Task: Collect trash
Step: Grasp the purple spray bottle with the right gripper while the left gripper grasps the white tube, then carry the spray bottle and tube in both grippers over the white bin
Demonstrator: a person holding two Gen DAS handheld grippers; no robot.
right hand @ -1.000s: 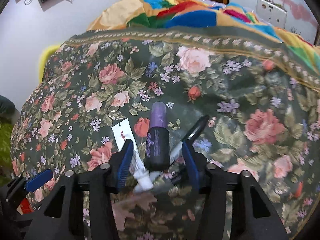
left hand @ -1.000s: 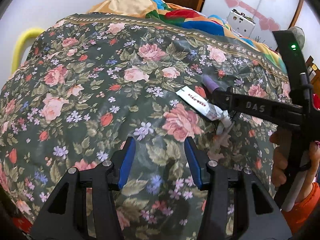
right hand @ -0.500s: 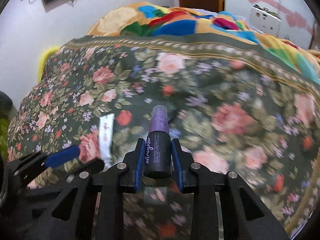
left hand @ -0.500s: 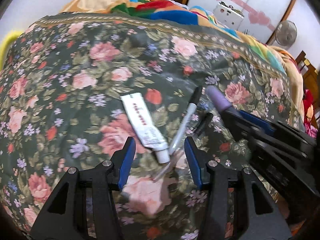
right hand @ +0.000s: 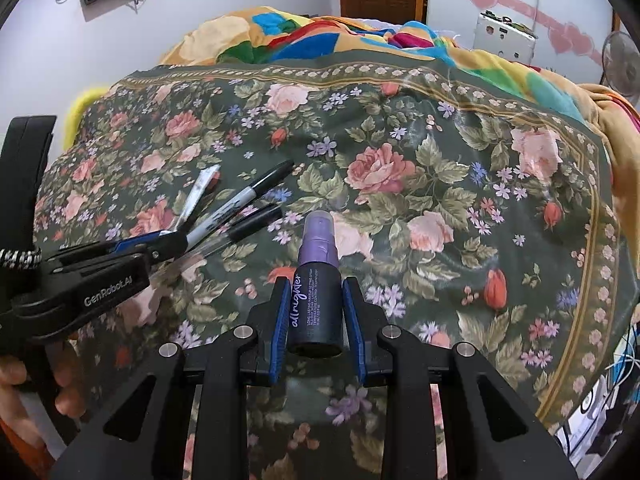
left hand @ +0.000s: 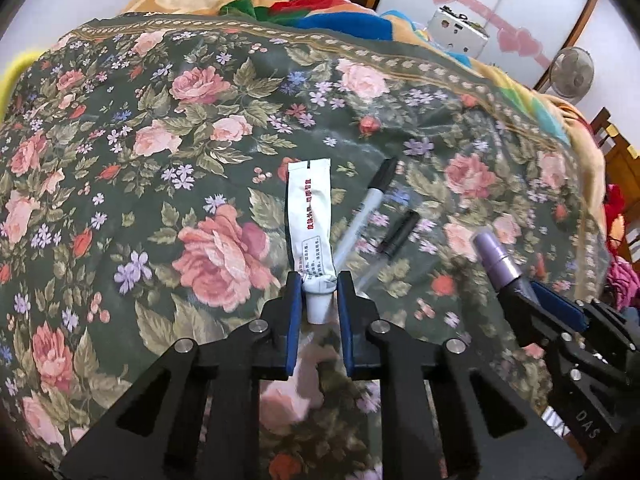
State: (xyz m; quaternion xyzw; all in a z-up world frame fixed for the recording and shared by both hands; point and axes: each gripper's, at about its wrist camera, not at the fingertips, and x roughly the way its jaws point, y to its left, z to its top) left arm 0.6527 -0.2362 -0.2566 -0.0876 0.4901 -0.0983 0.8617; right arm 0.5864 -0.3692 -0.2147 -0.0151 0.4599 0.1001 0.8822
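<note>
Pinching crumpled white tube (left hand: 309,224), left tongs (left hand: 318,292) just closed.

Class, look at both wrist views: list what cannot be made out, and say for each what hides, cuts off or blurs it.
- White tube: small print unreadable in the left wrist view; in the right wrist view the left gripper hides its cap end.
- Spray bottle: the right gripper holds it; its lower body is hidden in the left wrist view.
- Clear pen: its near end is hidden behind the left gripper, right wrist view.
</note>
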